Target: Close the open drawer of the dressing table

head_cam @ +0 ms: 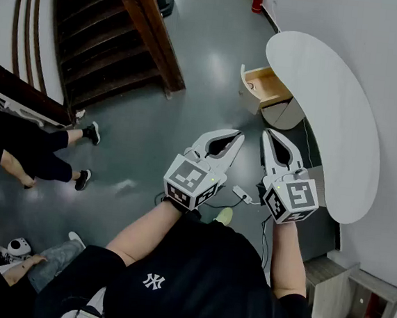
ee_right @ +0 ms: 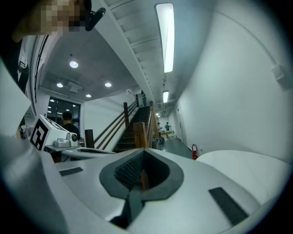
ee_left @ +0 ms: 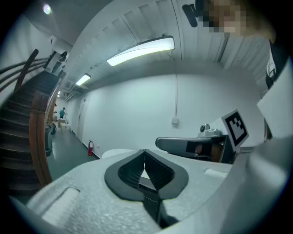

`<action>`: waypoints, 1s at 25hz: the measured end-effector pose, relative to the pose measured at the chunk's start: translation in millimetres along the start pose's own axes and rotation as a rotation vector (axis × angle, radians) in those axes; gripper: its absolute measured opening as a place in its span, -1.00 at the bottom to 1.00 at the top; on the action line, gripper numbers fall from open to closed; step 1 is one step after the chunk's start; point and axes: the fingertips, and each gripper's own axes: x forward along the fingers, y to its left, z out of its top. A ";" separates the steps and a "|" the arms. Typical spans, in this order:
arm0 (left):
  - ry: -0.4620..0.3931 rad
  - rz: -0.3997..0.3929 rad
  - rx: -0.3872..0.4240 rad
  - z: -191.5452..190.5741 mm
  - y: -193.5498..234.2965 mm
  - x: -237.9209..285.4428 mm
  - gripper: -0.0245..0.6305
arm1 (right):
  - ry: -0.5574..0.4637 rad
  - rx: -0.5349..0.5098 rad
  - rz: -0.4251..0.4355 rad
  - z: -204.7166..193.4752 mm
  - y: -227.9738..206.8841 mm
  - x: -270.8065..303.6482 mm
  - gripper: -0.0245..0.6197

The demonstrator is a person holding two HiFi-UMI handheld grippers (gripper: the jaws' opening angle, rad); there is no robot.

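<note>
Here's the picture from the head view: the approach is in hand, and nothing has touched the furniture yet. The drawer (head_cam: 265,84) stands pulled out from under the far end of the white oval worktop (head_cam: 329,111) of the dressing table, its pale wooden inside showing, its front facing out over the grey floor (head_cam: 194,56). It sits well ahead of both tools, with open floor between.

The left gripper (head_cam: 238,136) is held out in front of the body, jaws pressed together tip to tip, nothing in them. The right gripper (head_cam: 268,133) sits just beside it, nearer the worktop edge, and its own view shows the same: jaws closed, with only a wooden post of the staircase (head_cam: 106,34) glimpsed through the hollow behind the tips. Both point roughly level, out towards the drawer end of the table.

So what's next? By my reading, no grasp is needed here — a push will do. The person has to step or reach forward, bring one closed tip flat against the drawer front, and press it straight in along its runners. The right tool looks better placed, being on the table side. The thing to watch is an off-centre push, which could skew the drawer and jam it before it sits flush.
</note>
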 end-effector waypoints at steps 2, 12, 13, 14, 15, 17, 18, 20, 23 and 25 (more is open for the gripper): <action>-0.002 0.000 0.001 -0.6 -0.9 -0.4 -0.89 | 0.000 0.000 -0.002 -0.9 -0.3 -1.4 -0.88; 0.005 0.008 0.010 -2.9 -10.5 1.5 -0.89 | -0.017 0.030 0.002 -1.7 -7.7 -14.8 -0.88; 0.004 0.009 0.016 -2.5 -10.1 2.6 -0.89 | -0.025 0.039 0.005 0.4 -10.0 -16.0 -0.88; 0.002 0.011 0.024 -1.8 -8.0 4.4 -0.89 | -0.033 0.048 0.005 2.9 -13.7 -16.5 -0.88; 0.000 0.015 0.031 -1.4 -4.9 6.9 -0.89 | -0.041 0.055 0.003 5.3 -18.3 -16.8 -0.88; 0.000 0.032 0.033 -3.0 0.9 11.7 -0.89 | -0.052 0.065 -0.001 7.4 -28.0 -19.2 -0.88; 0.003 0.042 0.031 -5.0 2.6 13.3 -0.89 | -0.054 0.070 -0.003 6.7 -32.1 -21.4 -0.88; 0.013 0.059 0.022 -10.8 4.1 15.9 -0.89 | -0.052 0.081 -0.010 2.5 -39.3 -25.5 -0.88; 0.028 0.068 0.010 -17.9 6.6 23.3 -0.89 | -0.047 0.099 -0.019 -2.5 -49.7 -26.0 -0.88; 0.032 0.068 0.003 -20.1 10.9 29.8 -0.89 | -0.046 0.106 -0.024 -4.4 -55.9 -23.2 -0.88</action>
